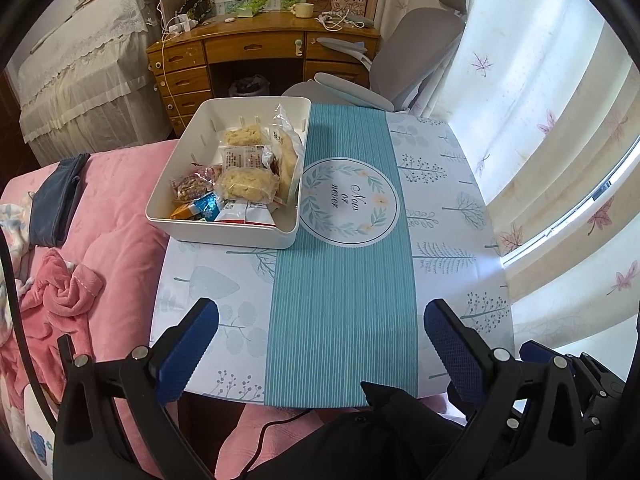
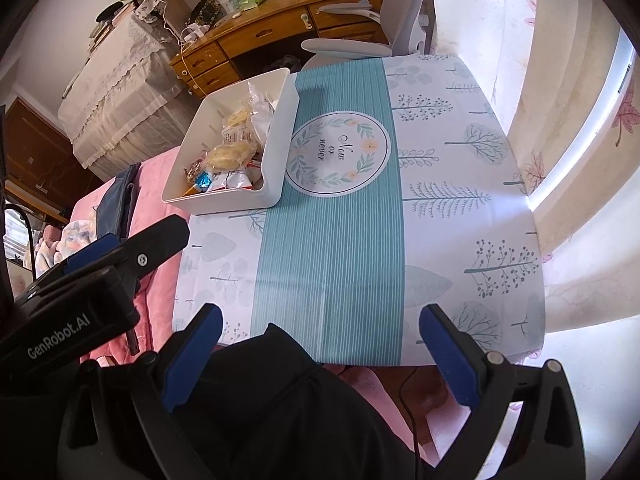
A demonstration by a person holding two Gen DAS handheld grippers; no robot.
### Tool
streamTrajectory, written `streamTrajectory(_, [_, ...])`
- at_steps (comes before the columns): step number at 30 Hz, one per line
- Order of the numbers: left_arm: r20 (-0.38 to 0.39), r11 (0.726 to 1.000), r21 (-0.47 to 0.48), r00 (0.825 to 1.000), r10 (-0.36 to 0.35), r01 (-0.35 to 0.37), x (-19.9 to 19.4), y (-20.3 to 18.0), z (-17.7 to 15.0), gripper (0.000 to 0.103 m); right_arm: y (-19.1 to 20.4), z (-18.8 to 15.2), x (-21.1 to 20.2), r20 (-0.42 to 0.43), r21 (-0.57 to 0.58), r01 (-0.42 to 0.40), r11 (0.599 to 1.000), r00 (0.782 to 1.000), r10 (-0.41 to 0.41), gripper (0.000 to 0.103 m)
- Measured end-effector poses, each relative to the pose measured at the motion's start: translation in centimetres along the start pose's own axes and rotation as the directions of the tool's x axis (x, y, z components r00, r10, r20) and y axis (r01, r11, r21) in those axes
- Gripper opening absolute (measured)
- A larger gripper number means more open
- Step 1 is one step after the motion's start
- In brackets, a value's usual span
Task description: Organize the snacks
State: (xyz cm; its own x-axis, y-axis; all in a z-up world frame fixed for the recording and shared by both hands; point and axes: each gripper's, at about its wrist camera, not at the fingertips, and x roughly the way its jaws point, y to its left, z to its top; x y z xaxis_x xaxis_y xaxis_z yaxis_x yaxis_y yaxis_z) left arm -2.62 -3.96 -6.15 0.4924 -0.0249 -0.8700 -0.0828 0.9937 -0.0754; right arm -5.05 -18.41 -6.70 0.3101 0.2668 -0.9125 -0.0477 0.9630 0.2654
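A white rectangular bin (image 1: 192,128) stands on the far left of the table (image 1: 344,280) and holds several wrapped snacks (image 1: 244,184): pale puffed cakes, a nut bar, a blue packet, red-and-white packets. It also shows in the right wrist view (image 2: 224,200), with the snacks (image 2: 228,156) inside. My left gripper (image 1: 320,320) is open and empty, above the table's near edge. My right gripper (image 2: 320,320) is open and empty, also at the near edge. The left gripper (image 2: 128,256) shows in the right wrist view, to the left.
The table carries a teal-and-white printed cloth with a round emblem (image 1: 348,204). A pink bed (image 1: 100,248) lies to the left. A grey office chair (image 1: 404,48) and a wooden desk (image 1: 260,44) stand behind. Curtains (image 1: 540,100) hang on the right.
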Motion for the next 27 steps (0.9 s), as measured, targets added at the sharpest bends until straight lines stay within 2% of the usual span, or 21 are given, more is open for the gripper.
streamTrajectory(27, [-0.007,0.999,0.041,1.000,-0.019,0.020,0.5,-1.4,0.5,0.102,-1.2,0.0,-0.2,-0.007,0.019,0.009,1.000,1.000,-0.009,0.100])
